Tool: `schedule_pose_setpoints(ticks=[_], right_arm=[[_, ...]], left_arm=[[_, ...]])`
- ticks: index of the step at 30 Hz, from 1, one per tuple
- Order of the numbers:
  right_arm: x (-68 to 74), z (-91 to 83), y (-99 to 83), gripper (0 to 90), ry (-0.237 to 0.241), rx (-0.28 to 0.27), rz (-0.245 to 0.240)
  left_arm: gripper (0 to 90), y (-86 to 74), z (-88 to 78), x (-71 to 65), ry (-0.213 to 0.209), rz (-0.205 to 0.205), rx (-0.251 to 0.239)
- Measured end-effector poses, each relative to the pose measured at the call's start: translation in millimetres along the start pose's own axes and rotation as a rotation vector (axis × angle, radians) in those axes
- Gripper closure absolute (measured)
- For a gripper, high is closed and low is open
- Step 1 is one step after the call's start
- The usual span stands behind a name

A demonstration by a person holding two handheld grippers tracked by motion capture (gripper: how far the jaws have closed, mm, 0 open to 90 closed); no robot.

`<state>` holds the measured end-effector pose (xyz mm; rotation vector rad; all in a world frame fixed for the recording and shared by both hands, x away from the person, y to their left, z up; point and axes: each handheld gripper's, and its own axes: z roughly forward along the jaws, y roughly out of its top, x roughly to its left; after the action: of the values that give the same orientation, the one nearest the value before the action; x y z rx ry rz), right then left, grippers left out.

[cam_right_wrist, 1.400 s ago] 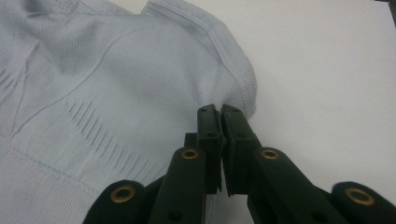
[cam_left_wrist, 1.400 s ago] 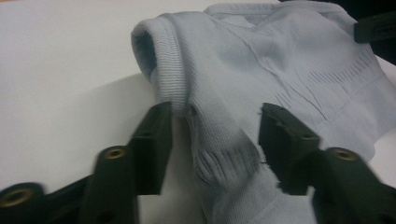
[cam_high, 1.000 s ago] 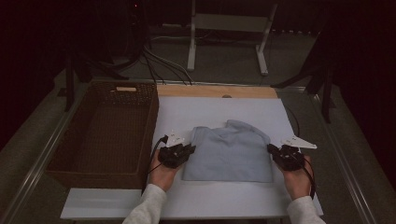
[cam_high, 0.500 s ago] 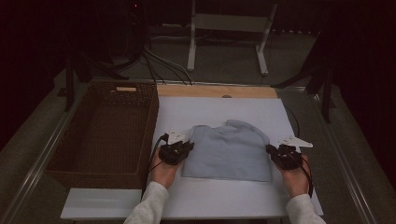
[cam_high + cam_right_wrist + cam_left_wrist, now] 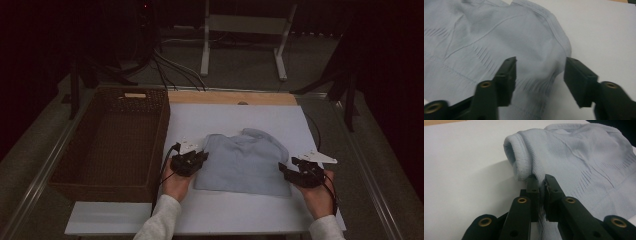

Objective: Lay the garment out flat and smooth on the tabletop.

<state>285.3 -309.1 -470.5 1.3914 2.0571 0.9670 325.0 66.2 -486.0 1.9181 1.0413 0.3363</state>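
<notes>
A light blue knit garment [image 5: 245, 162] lies folded on the white board [image 5: 240, 120]. My left gripper [image 5: 201, 159] is at its left edge and is shut on the fabric just below a ribbed cuff [image 5: 520, 157]. In the left gripper view the cloth runs between the closed jaws of that gripper [image 5: 541, 180]. My right gripper [image 5: 284, 171] is at the garment's right edge. Its jaws have just been opening. In the right gripper view they stand wide apart on that gripper [image 5: 540, 67], over the garment [image 5: 474, 37], with the pads clear of the fabric.
A dark wicker basket [image 5: 160, 130] stands along the board's left side. A wooden strip [image 5: 230, 97] borders the far edge. Beyond the table, cables [image 5: 170, 70] and a metal stand [image 5: 205, 45] are on the floor. Bare white board lies in front of and behind the garment.
The right gripper has eased back a little from the garment's right edge. The left hand and the garment have not moved.
</notes>
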Motion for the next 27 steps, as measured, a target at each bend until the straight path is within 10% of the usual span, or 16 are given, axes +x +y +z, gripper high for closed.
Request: schedule_pose_setpoints(ticks=[12,16,21,27], right_arm=[[2.9,-1.4,-20.5,38.9,0.030,0.065,-0.002],[-0.4,5.6,-20.8,48.6,0.047,0.087,0.013],[-0.8,12.1,-17.0,82.8,0.060,0.123,-0.020],[-4.8,14.0,-15.3,90.0,0.020,0.117,-0.028]], left_arm=[[84.7,1.3,-0.2,0.1,0.003,-0.002,-0.007],[84.7,2.3,-0.5,0.5,0.007,-0.003,-0.010],[84.7,3.5,-0.7,2.1,0.017,-0.001,-0.010],[84.6,3.1,0.0,2.1,0.018,0.001,-0.005]])
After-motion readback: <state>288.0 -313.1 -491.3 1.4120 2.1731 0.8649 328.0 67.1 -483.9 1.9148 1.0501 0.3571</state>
